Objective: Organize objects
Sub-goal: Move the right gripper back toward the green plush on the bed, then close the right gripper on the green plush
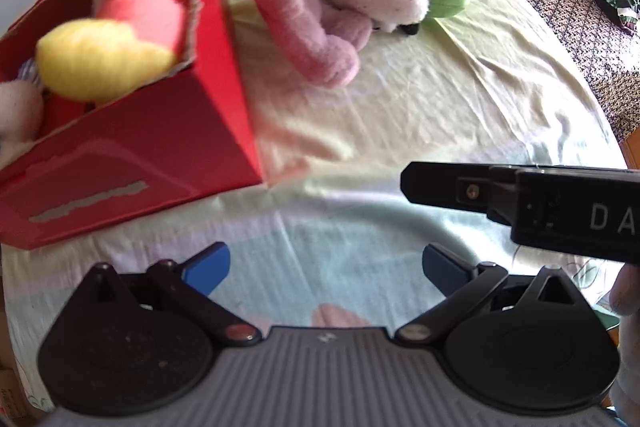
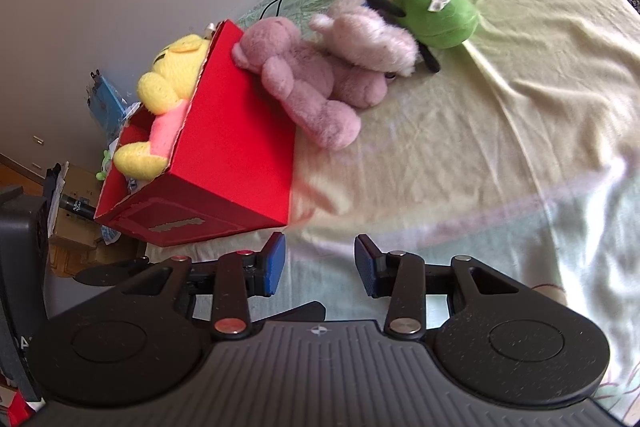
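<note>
- Both grippers hover low over the bed's near edge, empty: left gripper (image 1: 326,267) wide open, right gripper (image 2: 320,265) partly open.
- Ahead of them, a pink plush bear (image 2: 308,83) lies on the bed sheet (image 2: 500,131), its head touching the red box (image 2: 236,147), long axis slanting toward the grippers.
- Judging by view, the right gripper seems better lined up with it.

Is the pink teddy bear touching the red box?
Touching. In the right wrist view the pink teddy bear's head presses against the red box's side wall, no gap between them.
</note>
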The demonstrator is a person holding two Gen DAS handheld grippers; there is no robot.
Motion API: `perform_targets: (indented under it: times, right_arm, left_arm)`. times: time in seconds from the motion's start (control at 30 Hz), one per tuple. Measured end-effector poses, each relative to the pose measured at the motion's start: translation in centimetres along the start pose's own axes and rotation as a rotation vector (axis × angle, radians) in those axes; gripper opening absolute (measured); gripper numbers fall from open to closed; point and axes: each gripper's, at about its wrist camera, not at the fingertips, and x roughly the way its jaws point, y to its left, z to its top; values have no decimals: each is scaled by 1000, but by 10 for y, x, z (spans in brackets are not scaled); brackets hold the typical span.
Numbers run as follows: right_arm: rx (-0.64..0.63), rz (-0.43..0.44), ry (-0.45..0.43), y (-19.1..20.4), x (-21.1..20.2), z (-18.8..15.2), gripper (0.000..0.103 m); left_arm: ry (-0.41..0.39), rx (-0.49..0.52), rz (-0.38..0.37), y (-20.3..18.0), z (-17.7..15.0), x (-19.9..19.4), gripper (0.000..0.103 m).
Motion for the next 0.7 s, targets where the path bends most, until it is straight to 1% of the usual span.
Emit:
perform_targets:
  times: [0.43,0.6,0.7]
  right_arm:
    - [46,8,-14,-59,-26,16,43]
    - [57,7,-44,-73,-33,33,43]
    - [60,3,-81,-79,-36,48,42]
  left_arm:
    - [-6,22,-12,-59,21,13,102]
    - [-31,14,-35,-67,33,14,102]
    - [-59,3,-54,-67,45,14,102]
